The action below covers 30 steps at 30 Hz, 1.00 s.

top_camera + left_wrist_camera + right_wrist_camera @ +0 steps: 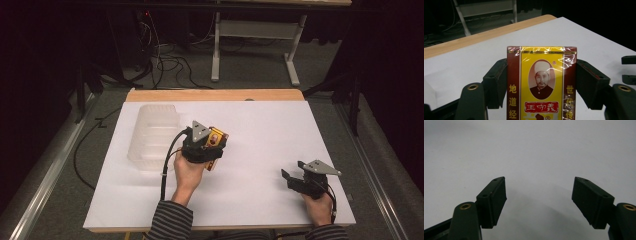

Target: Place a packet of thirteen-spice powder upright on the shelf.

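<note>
Left gripper clamped on yellow-and-red packet, pads pressing both red side edges; packet upright, centre of left gripper view, printed portrait and characters legible. High view: same packet just a small corner past gripper body, frame centre, over white table. Clear plastic tray just left of it. Right gripper lower right in high view, jaws apart, bare table surface between.
</note>
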Each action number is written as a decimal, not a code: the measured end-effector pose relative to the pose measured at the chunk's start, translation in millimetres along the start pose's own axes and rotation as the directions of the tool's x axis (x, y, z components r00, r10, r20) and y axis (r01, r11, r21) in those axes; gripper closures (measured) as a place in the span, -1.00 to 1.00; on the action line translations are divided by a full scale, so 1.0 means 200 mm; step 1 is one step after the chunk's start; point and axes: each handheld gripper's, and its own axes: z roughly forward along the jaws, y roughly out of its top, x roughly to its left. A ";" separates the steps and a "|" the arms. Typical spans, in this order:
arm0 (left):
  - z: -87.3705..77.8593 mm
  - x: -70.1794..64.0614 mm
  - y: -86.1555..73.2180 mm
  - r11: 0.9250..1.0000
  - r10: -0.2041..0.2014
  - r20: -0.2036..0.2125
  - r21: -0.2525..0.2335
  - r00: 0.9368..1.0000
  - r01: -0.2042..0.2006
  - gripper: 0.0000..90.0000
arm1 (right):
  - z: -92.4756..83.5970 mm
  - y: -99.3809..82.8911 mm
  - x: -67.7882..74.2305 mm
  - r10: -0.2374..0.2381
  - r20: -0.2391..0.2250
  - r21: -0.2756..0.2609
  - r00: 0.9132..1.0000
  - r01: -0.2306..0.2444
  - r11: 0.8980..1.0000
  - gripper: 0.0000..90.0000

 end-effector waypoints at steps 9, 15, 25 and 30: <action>-0.05 0.00 0.01 0.999 0.038 0.003 0.006 0.999 -0.038 -0.26 | 0.00 0.00 0.00 0.006 0.001 -0.004 1.000 -0.006 1.000 -0.38; -0.10 0.03 0.01 1.000 0.022 -0.013 -0.011 1.000 -0.022 -0.26 | 0.00 0.00 0.00 0.008 -0.004 0.001 1.000 -0.008 1.000 -0.38; -0.16 0.09 0.01 0.999 -0.014 -0.043 -0.035 0.999 0.013 -0.26 | 0.00 0.00 0.00 0.006 -0.003 0.005 1.000 -0.006 1.000 -0.38; -0.17 0.10 0.01 0.999 -0.016 -0.051 -0.036 0.999 0.014 -0.26 | 0.00 0.00 0.00 0.005 -0.004 0.008 1.000 -0.005 1.000 -0.38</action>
